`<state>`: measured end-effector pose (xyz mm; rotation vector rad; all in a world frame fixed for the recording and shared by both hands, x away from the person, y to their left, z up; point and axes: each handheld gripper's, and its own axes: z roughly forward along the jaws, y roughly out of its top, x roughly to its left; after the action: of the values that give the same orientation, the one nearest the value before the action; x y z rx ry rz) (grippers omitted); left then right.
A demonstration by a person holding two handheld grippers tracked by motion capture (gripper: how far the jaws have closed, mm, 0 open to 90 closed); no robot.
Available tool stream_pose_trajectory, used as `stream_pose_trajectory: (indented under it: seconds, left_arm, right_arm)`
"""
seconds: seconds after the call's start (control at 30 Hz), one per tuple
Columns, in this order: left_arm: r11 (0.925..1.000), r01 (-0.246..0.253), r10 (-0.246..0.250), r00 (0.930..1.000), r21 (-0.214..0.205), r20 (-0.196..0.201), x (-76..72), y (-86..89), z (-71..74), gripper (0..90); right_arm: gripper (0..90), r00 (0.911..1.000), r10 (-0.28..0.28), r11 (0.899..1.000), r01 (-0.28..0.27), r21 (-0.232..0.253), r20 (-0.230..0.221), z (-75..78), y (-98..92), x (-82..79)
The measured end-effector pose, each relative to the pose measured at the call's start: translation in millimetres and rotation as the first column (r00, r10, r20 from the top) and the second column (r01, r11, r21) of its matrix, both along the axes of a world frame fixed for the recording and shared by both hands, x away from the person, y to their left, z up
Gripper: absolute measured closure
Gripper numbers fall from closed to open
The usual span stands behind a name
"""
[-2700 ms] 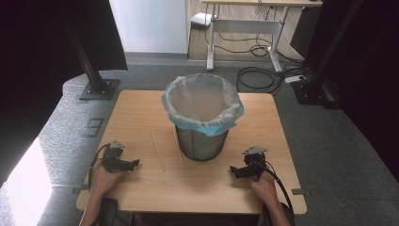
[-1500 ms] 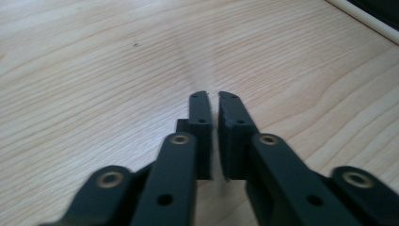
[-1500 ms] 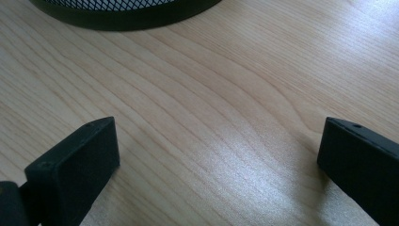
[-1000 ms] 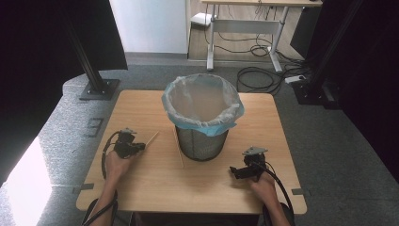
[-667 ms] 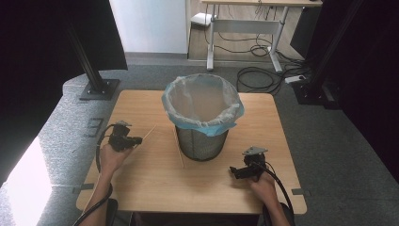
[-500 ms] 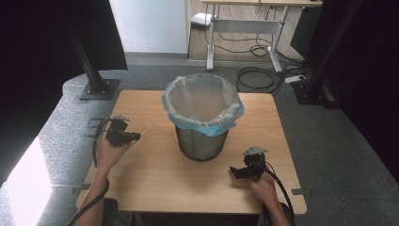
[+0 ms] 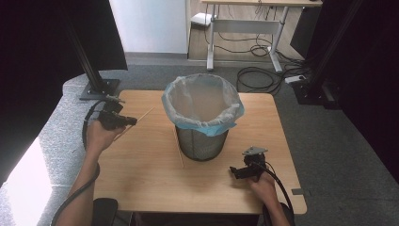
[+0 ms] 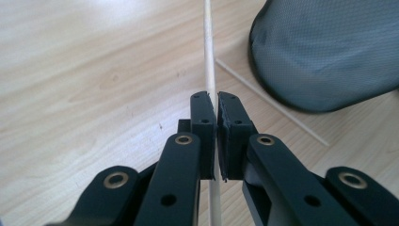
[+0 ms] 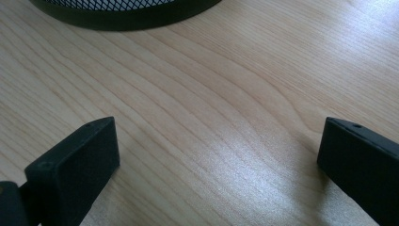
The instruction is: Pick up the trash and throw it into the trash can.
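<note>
My left gripper (image 7: 128,121) (image 8: 216,101) is shut on a thin wooden stick (image 7: 143,115) (image 8: 208,52), lifted above the left side of the wooden table (image 7: 141,174). The stick runs between the pads and points toward the mesh bin (image 7: 202,141) lined with a pale blue bag (image 7: 203,101). A second stick (image 7: 178,147) (image 8: 273,110) lies flat on the table by the bin's left foot. My right gripper (image 7: 235,172) (image 9: 219,155) rests low on the table in front of the bin, jaws wide open with bare wood between them.
The bin's black base rim (image 9: 127,12) is just ahead of the right gripper. Black stands and cables sit on the grey floor around the table, and a white desk stands beyond.
My left gripper took the stick from the table and has risen with it, moving up and left in the high view. The right gripper stayed put.
</note>
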<state>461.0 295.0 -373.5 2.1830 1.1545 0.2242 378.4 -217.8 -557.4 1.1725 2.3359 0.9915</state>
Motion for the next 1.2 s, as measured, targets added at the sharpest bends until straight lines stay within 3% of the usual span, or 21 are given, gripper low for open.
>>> stream_pose_trajectory:
  seconds: [0.07, 0.1, 0.17, 0.2, 0.33, 0.37, 0.43, 0.47, 0.53, 0.57, 0.67, 0.93, 1.2]
  left_arm:
    - [1.0, 0.009, -0.009, 0.9999, 0.005, 0.012, 1.9, -1.2, 19.0, 86.1]
    - [1.0, 0.009, -0.009, 0.9999, 0.005, 0.012, 1.9, -1.2, 19.0, 86.2]
    - [0.9998, 0.021, -0.021, 0.9994, 0.004, 0.027, 2.9, -4.0, 39.3, 86.1]
    - [0.9998, 0.021, -0.021, 0.9994, 0.004, 0.027, 2.9, -4.0, 39.3, 86.1]
    - [0.9989, 0.047, -0.047, 0.9977, -0.001, 0.049, 2.8, -11.3, 67.4, 86.1]
    - [0.9981, 0.061, -0.061, 0.9961, 0.003, 0.063, 2.9, -16.1, 81.3, 86.1]
    - [0.9972, 0.075, -0.075, 0.9944, 0.005, 0.074, 3.0, -21.5, 94.7, 86.1]
    - [0.9972, 0.075, -0.075, 0.9944, 0.005, 0.074, 3.0, -21.5, 94.7, 86.1]
    - [0.9954, 0.095, -0.096, 0.9913, 0.014, 0.091, 3.4, -31.6, 113.2, 86.1]
    - [0.9954, 0.095, -0.096, 0.9913, 0.014, 0.091, 3.4, -31.6, 113.2, 86.1]
    - [0.9914, 0.13, -0.131, 0.9857, 0.016, 0.106, 4.7, -48.1, 132.9, 86.1]
    - [0.979, 0.204, -0.204, 0.973, 0.01, 0.108, 11.0, -86.9, 146.8, 86.0]
    - [0.9646, 0.262, -0.263, 0.9617, 0.033, 0.076, 25.6, -132.5, 138.5, 84.9]
  right_arm:
    - [0.0, 1.0, 0.0, 1.0, 0.0, 0.0, 0.0, 0.0, 0.0, 0.0]
    - [0.0, 1.0, 0.0, 1.0, 0.0, -0.001, 0.001, 0.0, -0.1, 0.0]
    - [0.0, 1.0, 0.0, 1.0, 0.0, 0.0, 0.0, 0.0, 0.0, 0.0]
    - [0.0, 1.0, 0.0, 1.0, 0.0, 0.0, 0.0, 0.0, 0.0, 0.0]
    - [0.0, 1.0, -0.002, 1.0, 0.002, 0.0, 0.0, 0.0, 0.1, 0.0]
    - [0.0, 1.0, -0.002, 1.0, 0.002, 0.002, 0.0, 0.0, 0.2, 0.0]
    - [0.0, 1.0, -0.002, 1.0, 0.002, 0.001, 0.001, -0.1, 0.1, 0.0]
    - [0.0, 1.0, -0.002, 1.0, 0.002, 0.002, 0.0, 0.0, 0.2, 0.0]
    - [0.0, 1.0, -0.002, 1.0, 0.002, 0.002, 0.0, 0.0, 0.2, 0.0]
    - [0.0, 1.0, -0.002, 1.0, 0.002, 0.002, 0.0, 0.0, 0.2, 0.0]
    - [0.0, 1.0, 0.0, 1.0, 0.0, 0.001, 0.0, 0.0, 0.1, 0.0]
    - [0.0, 1.0, 0.003, 1.0, -0.003, 0.003, 0.002, -0.2, 0.5, -0.2]
    - [0.0, 1.0, 0.006, 1.0, -0.006, 0.002, 0.002, -0.2, 0.6, -0.6]
